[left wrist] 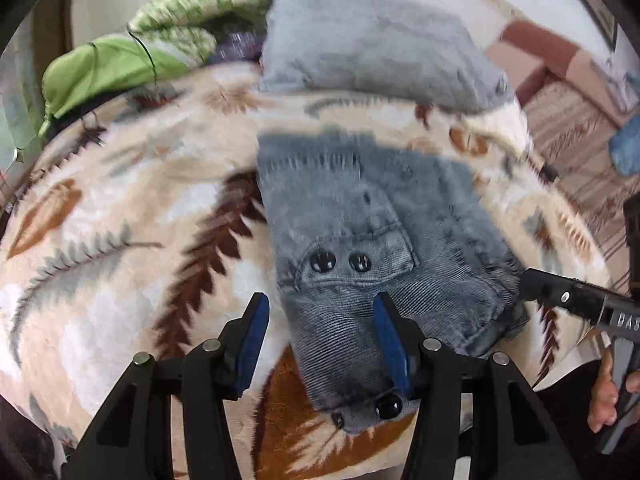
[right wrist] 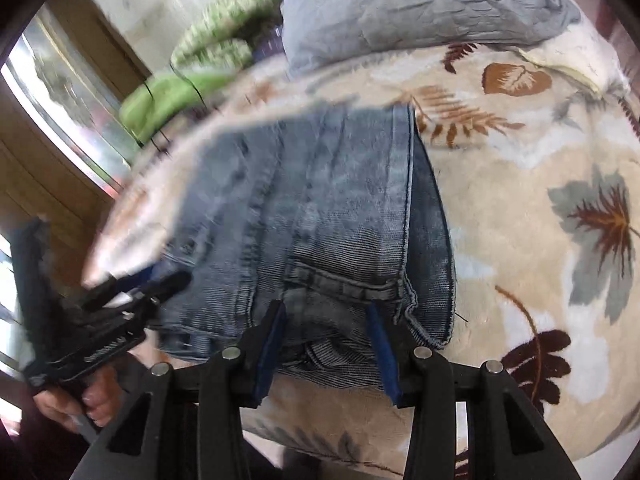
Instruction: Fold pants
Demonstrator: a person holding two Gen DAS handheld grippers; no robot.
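Leaf-patterned blanket (left wrist: 120, 208) bears the folded pants (left wrist: 360, 240) — faded blue denim, two dark buttons showing; left gripper (left wrist: 320, 344) and right gripper (right wrist: 328, 348) hover part-open, empty.

Right claw (left wrist: 532, 284) body: "DAS", perhaps cut off.

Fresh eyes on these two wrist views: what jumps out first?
The folded blue jeans dominate, lying mid-frame on a cream blanket with a leaf print. Both tools, left and right, hover open at the near edge of the denim, nothing pinched between the blue pads. Behind, a grey pillow sits beside crumpled green bedding at the head of the bed.
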